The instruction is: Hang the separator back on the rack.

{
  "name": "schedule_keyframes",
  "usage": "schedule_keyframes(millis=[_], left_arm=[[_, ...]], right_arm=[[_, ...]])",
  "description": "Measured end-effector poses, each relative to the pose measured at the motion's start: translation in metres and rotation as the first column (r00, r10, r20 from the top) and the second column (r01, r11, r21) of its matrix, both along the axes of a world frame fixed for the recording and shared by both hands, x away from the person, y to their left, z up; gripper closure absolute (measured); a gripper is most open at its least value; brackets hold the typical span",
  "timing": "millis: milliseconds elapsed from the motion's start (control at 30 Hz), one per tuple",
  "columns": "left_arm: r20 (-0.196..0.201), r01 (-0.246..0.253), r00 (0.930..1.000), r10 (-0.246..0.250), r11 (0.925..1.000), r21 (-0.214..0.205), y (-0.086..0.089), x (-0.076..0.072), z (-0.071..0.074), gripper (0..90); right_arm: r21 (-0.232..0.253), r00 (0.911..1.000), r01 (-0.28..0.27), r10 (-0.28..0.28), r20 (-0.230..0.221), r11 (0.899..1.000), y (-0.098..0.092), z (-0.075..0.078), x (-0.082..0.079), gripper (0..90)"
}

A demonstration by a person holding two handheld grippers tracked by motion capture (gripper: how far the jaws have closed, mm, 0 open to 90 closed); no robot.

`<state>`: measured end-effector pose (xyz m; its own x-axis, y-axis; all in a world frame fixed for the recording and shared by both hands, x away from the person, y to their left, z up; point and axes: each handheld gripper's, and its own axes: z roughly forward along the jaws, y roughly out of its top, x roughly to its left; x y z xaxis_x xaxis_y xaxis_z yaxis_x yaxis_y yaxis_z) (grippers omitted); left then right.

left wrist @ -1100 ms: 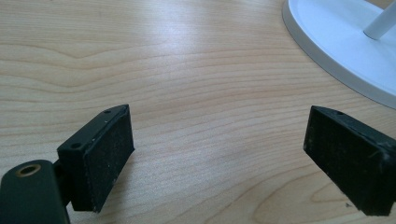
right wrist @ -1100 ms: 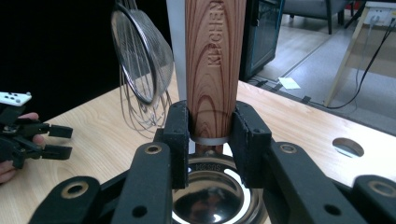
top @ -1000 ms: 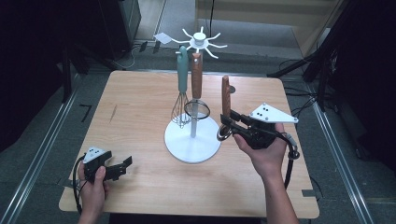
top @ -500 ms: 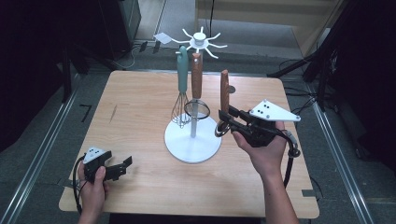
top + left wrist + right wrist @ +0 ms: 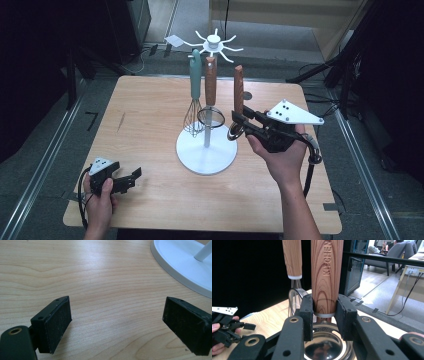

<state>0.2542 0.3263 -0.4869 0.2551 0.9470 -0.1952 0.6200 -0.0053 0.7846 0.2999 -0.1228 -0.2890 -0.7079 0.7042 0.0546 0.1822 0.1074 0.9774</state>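
Right gripper [image 5: 239, 127], clamped utensil [image 5: 238, 90] higher

The wooden handle [image 5: 327, 275] runs off the right gripper view's top edge, its print cut short.

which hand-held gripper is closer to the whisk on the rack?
Right. The right hand-held gripper is just right of the whisk, raised and shut on a wooden-handled utensil. The left hand-held gripper sits low near the table's front-left corner, open.

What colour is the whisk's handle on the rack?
Teal; the whisk shows best in the high view.
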Motion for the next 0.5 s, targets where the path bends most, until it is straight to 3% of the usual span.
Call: schedule_keyframes(millis=[500], left_arm=[[-0.001, 0.000, 1.0000, 0.000, 1.0000, 0.000, 0.000, 0.000, 0.000, 8.7]], right_arm=[[0.007, 0.9997, -0.003, 0.003, 0.024, 1.000, 0.002, 0.012, -0.002, 71.0]])
